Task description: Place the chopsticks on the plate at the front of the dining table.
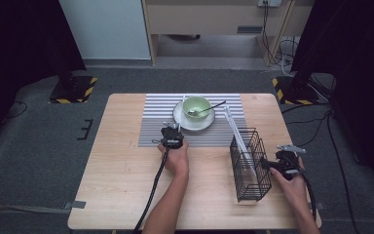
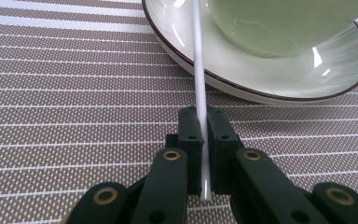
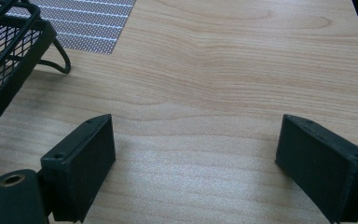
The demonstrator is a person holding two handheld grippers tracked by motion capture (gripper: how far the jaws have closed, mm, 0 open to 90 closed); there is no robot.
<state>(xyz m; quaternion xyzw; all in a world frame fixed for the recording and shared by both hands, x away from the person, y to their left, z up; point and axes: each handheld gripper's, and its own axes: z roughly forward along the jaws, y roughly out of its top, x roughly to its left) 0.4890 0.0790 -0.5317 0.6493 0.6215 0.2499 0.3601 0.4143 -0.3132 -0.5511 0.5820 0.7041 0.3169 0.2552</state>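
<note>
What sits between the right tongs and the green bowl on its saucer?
In the high view, the black wire basket stands between the right tongs and the green bowl, with a white stick leaning from it.

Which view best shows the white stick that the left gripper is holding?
The left gripper view: the white stick runs up between the shut jaws of the left gripper and over the rim of the saucer. In the high view it is a faint thin line by the saucer, too small to judge. The right gripper view looks across the table.
</note>
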